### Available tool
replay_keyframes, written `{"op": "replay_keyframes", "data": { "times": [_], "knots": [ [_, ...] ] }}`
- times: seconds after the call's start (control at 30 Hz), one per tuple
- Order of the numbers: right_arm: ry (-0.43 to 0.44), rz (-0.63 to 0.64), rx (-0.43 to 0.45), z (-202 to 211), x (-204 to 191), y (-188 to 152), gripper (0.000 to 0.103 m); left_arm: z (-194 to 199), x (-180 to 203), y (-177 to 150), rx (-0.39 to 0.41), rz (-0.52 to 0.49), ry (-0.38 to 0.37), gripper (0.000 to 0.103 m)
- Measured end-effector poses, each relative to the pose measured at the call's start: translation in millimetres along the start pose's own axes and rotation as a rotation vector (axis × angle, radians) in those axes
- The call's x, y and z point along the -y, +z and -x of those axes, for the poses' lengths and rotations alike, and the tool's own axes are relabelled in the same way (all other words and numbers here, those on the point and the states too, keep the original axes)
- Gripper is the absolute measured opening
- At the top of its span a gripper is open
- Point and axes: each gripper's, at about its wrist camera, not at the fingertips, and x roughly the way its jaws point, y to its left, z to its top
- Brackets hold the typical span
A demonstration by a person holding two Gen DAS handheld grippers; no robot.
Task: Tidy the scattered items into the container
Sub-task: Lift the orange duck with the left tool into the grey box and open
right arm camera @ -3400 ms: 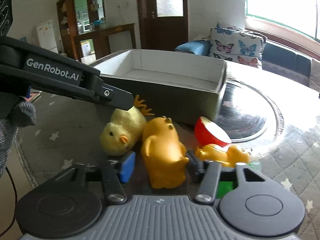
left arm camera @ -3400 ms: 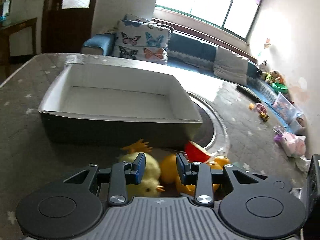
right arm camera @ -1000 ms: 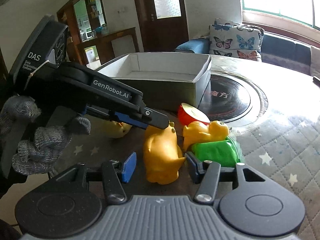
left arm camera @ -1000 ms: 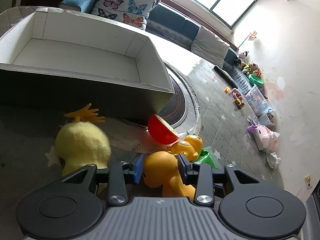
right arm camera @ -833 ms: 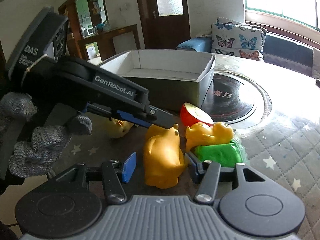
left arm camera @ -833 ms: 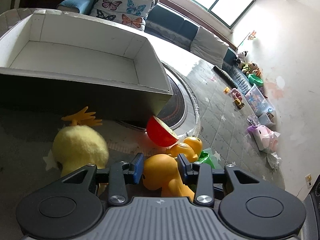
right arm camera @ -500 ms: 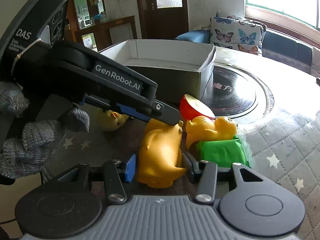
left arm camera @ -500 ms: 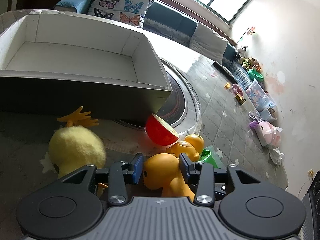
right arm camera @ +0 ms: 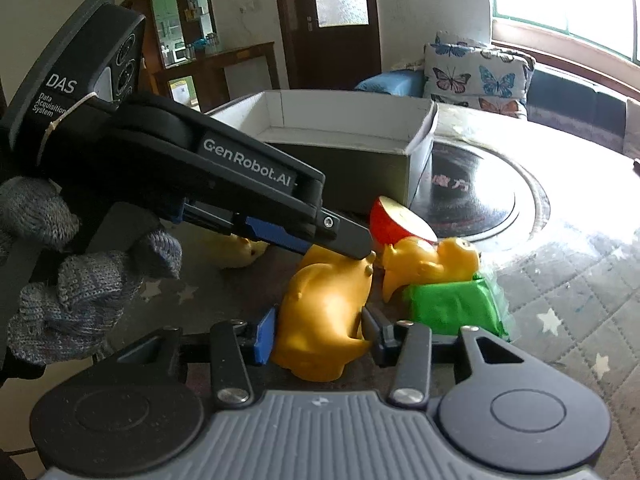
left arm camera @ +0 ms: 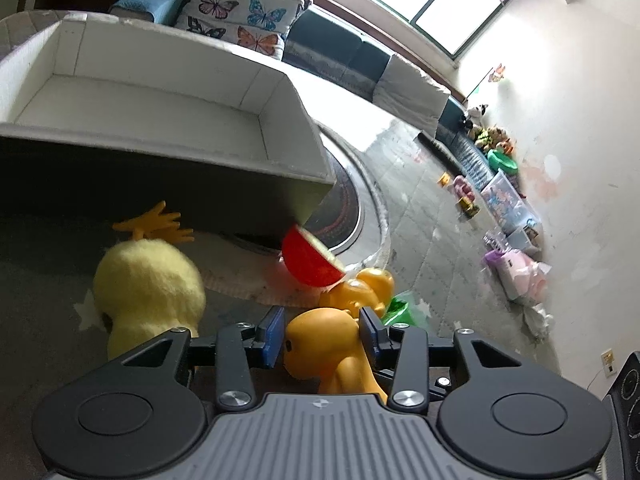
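Observation:
An orange rubber animal toy (left arm camera: pixel 328 344) (right arm camera: pixel 324 312) lies on the table in front of the grey box (left arm camera: pixel 168 184) (right arm camera: pixel 344 152). My left gripper (left arm camera: pixel 322 334) has its jaws around the toy's front end, touching it. My right gripper (right arm camera: pixel 318 332) has its jaws closed against the toy's rear end. The left gripper's body (right arm camera: pixel 200 172) crosses the right wrist view above the toy. A yellow plush chick (left arm camera: pixel 148 288) (right arm camera: pixel 240 250), a red apple half (left arm camera: pixel 310 258) (right arm camera: pixel 396 232), a second orange toy (left arm camera: pixel 360 288) (right arm camera: pixel 432 264) and a green packet (left arm camera: pixel 396 308) (right arm camera: pixel 452 308) lie close by.
A round dark turntable (left arm camera: pixel 344 216) (right arm camera: pixel 472 196) sits in the table's middle, right of the box. A sofa with butterfly cushions (left arm camera: pixel 240 20) stands behind the table. Toys and bins (left arm camera: pixel 508 208) lie on the floor at the right.
Both grippers have moved in on the orange toy, and the right gripper's jaws have narrowed onto its rear end. The left gripper sits slightly closer over its front end.

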Motion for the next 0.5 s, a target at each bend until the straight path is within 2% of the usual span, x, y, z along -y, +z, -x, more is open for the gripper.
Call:
{"op": "replay_keyframes", "data": {
  "times": [0.27, 0.5],
  "knots": [
    [-0.004, 0.074, 0.098, 5.5, 1.1, 45.4, 0.045, 23.8, 10.0, 29.5, 0.099, -0.022, 0.0, 0.043],
    [-0.018, 0.125, 0.147, -27.1, 13.1, 103.0, 0.045, 13.5, -1.2, 90.2, 0.167, -0.022, 0.025, 0.043]
  ]
}}
